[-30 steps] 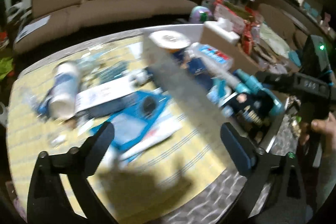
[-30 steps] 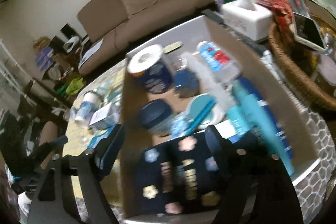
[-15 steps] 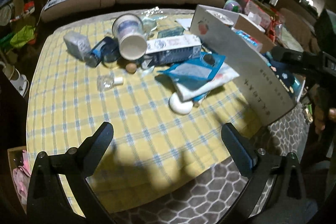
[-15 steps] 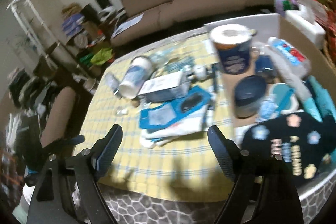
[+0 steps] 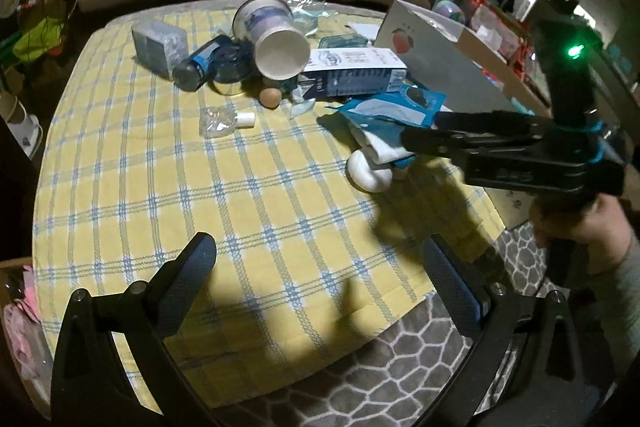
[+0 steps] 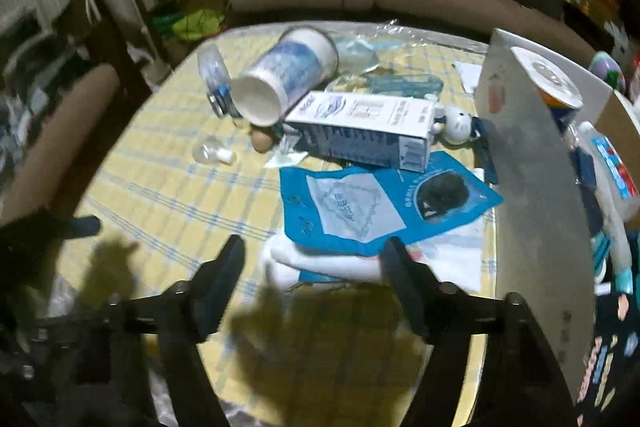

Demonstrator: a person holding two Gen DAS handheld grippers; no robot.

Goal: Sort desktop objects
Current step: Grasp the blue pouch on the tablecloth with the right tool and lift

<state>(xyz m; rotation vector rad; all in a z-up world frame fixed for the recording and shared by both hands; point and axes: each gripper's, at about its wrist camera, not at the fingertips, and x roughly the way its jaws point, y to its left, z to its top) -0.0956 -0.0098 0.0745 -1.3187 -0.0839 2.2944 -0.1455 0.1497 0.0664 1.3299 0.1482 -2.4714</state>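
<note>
Hardly any lettering can be read. The white and dark blue carton [image 6: 362,131] lying in the middle of the counter carries printing too blurred to make out. The blue packet [image 6: 380,203] near it has pale print along its round window, also unreadable. The grey box wall [image 5: 436,67] at the right bears a red strawberry picture.

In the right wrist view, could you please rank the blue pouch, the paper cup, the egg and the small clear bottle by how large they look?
1. Blue pouch
2. Paper cup
3. Small clear bottle and egg: too alike to rank
</note>
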